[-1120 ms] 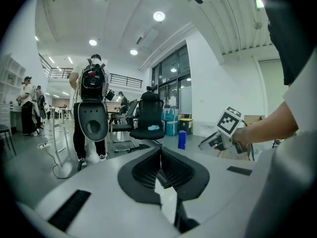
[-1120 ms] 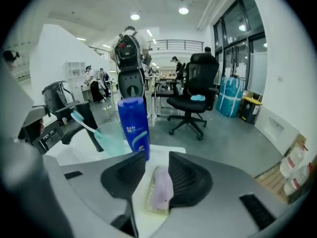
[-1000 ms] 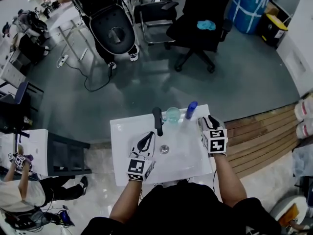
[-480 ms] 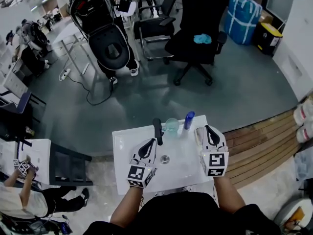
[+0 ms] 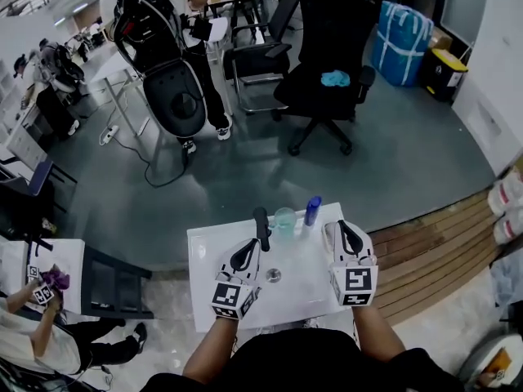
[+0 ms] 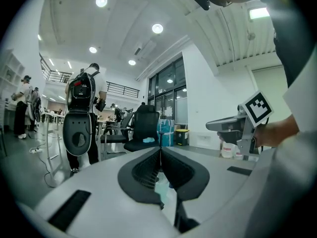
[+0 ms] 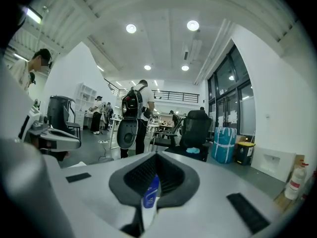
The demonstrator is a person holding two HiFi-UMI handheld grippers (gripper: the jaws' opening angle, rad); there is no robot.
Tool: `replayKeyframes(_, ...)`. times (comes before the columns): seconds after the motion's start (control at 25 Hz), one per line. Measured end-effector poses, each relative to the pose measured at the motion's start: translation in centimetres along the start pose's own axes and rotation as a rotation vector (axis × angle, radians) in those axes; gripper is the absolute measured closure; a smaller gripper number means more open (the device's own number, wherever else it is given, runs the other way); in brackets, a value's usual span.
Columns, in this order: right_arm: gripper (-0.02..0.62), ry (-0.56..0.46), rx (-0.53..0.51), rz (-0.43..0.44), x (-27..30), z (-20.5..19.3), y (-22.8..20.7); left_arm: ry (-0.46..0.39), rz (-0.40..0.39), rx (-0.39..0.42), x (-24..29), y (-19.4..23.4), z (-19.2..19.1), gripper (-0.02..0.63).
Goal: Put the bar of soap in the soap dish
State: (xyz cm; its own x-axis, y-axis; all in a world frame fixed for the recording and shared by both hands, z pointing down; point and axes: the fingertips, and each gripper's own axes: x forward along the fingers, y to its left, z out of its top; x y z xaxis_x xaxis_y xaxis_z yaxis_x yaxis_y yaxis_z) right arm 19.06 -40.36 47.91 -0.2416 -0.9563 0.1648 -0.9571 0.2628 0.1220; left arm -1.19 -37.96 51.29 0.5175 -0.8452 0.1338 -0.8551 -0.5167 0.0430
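Raised since a second ago, two grippers, left gripper (image 5: 252, 245) and right gripper (image 5: 343, 224), are held over one washbasin (image 5: 204, 288) with jaws pressed together on nothing, one tap (image 5: 261, 221), one cup (image 5: 284, 218) and one blue bottle (image 5: 311, 210) being counted along its back edge, while the soap bar cannot be told for certain, only a pale shape (image 5: 329, 234) half hidden by the right gripper at the back right corner.

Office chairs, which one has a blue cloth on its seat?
The tall-backed black chair on the right; blue cloth lies on its seat. The smaller chair beside it has none.
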Motion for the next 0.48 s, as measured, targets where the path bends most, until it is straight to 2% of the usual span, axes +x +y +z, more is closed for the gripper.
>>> replayKeyframes(0.28, 0.578, -0.016, 0.008, -0.009, -0.4, 1.1, -0.7, -0.006, -0.011, 0.003, 0.8, -0.5, 0.8, 0.584)
replayKeyframes(0.48, 0.578, -0.044, -0.003, -0.009, -0.4, 1.8, -0.4, -0.041, -0.003, 0.004, 1.0, -0.1, 1.5, 0.584)
